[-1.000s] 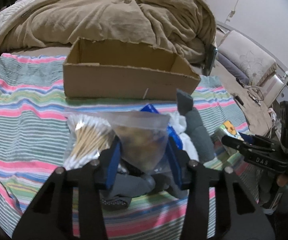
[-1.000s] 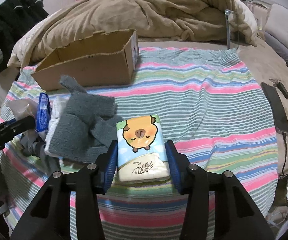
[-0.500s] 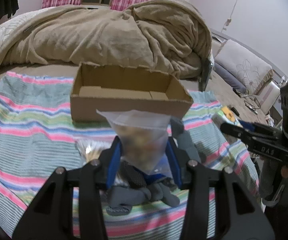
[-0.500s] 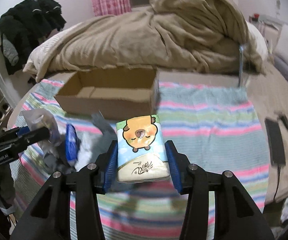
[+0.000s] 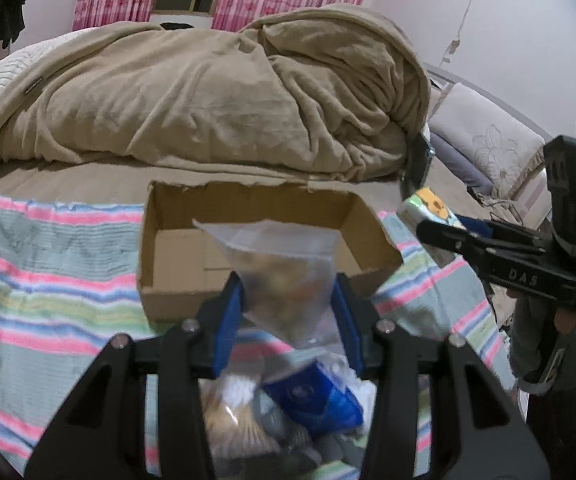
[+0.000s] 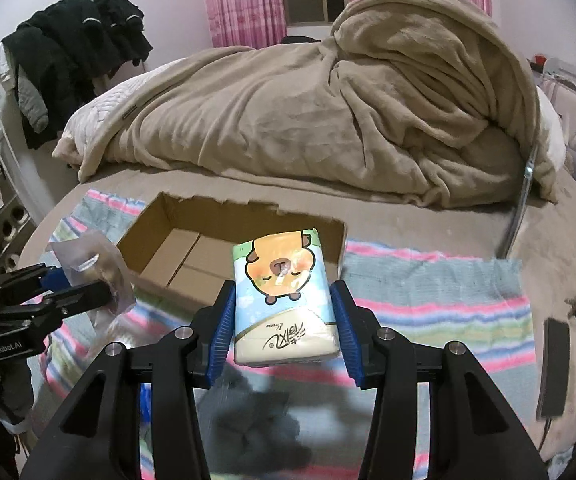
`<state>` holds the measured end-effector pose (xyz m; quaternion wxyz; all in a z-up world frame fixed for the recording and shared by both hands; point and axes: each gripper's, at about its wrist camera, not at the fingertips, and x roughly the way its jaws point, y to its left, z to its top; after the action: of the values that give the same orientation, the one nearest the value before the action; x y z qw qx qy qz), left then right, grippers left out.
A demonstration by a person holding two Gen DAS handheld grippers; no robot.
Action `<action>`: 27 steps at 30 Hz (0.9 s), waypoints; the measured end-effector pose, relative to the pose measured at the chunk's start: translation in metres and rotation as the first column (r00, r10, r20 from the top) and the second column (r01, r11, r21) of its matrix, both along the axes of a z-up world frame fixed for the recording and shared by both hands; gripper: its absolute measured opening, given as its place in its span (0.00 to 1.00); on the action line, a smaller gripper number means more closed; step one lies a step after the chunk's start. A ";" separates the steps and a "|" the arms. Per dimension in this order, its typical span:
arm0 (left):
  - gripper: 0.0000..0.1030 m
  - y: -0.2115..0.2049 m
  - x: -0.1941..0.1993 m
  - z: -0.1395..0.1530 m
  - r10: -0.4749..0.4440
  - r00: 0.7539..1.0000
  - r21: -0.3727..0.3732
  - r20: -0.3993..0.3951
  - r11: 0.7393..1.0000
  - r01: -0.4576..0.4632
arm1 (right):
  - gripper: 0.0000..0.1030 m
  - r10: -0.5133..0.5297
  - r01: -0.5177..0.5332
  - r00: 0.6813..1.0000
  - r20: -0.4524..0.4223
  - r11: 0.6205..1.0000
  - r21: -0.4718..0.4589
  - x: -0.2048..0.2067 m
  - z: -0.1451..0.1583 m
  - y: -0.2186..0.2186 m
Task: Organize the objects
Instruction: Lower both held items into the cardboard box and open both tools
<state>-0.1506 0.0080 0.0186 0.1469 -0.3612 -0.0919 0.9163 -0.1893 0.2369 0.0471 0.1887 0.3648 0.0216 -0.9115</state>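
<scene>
Now tissue pack (image 6: 283, 300) pinched btwn right tool (image 6: 283, 328) pads.

an open, empty cardboard box (image 5: 255, 240) sits on the striped cloth on the bed, while a clear plastic bag (image 5: 283, 280) of brownish bits and a tissue pack (image 6: 283, 292) printed with a cartoon capybara are each held up in front of it.

Bed (image 6: 428, 216) is carrying a striped cloth (image 6: 428, 300) across its near end. Open cardboard box (image 5: 175, 280) is sitting on the cloth; a heaped tan blanket (image 5: 207, 112) is lying behind. A dark flat device (image 6: 554, 364) is resting right of the cloth.
</scene>
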 end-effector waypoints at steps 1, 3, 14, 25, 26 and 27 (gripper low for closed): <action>0.44 0.000 -0.006 0.000 0.002 1.000 -0.003 0.000 1.000 -0.002 | 0.48 0.001 -0.001 1.000 0.000 1.000 0.002 -0.004 0.000 -0.002; 0.44 0.000 -0.016 0.000 0.005 1.000 0.001 0.009 1.000 -0.005 | 0.48 0.005 -0.005 1.000 0.005 1.000 0.007 -0.012 -0.003 -0.005; 0.44 0.007 -0.083 -0.022 0.011 0.997 -0.001 0.078 1.000 -0.011 | 0.48 0.029 -0.029 0.995 0.092 1.000 0.006 -0.054 -0.036 -0.028; 0.50 -0.003 -0.086 -0.028 0.030 0.994 0.001 0.108 1.000 -0.031 | 0.58 0.004 0.002 0.989 0.145 0.999 -0.037 -0.068 -0.056 -0.024; 0.53 -0.004 -0.084 -0.026 0.034 0.994 0.003 0.106 0.999 -0.035 | 0.69 0.002 0.003 0.991 0.132 0.999 -0.042 -0.067 -0.052 -0.023; 0.60 -0.005 -0.081 -0.024 0.037 0.994 0.008 0.103 0.999 -0.038 | 0.73 0.001 0.004 0.993 0.122 0.999 -0.047 -0.065 -0.049 -0.022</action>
<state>-0.2319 0.0034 -0.0058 0.1267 -0.4052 -0.1107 0.8986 -0.2544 0.2149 -0.0016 0.1975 0.4153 -0.0117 -0.8879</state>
